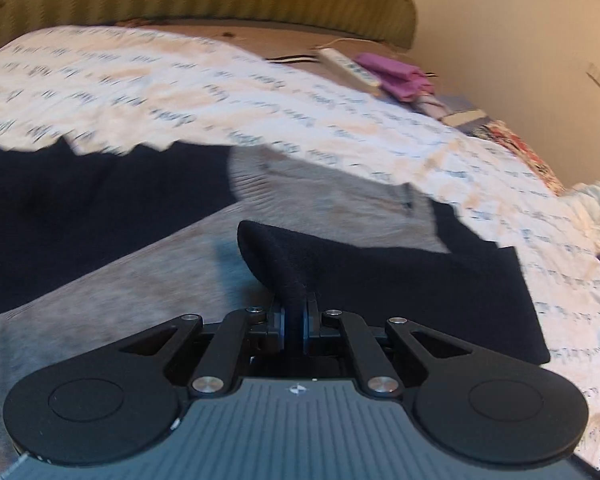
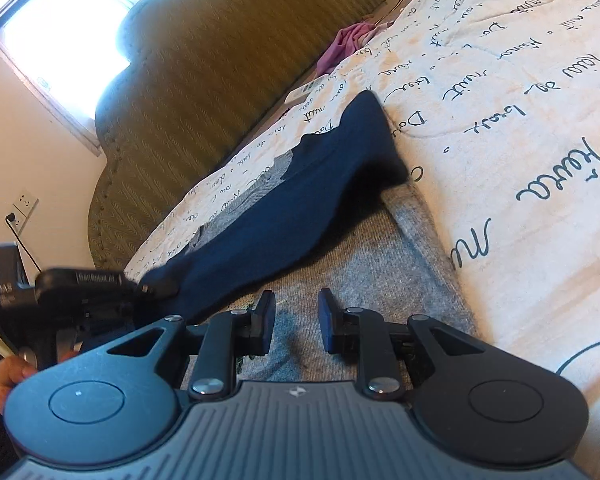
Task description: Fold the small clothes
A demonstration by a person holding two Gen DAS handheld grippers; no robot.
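On the quilt (image 1: 140, 80): left gripper (image 1: 296, 320) clamped on navy sleeve (image 1: 380, 280), lifted over grey sweater (image 1: 140, 280); right gripper (image 2: 296, 322) fingers apart, empty. Fold barely begun.

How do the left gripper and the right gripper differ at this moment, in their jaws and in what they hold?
The left gripper has its jaws shut on a pinch of the navy sleeve; the right gripper has a gap between its jaws and holds nothing. The left gripper lifts that fabric into a peak; the right gripper only hovers over the grey sweater body. Both are over the same garment on the bedspread.
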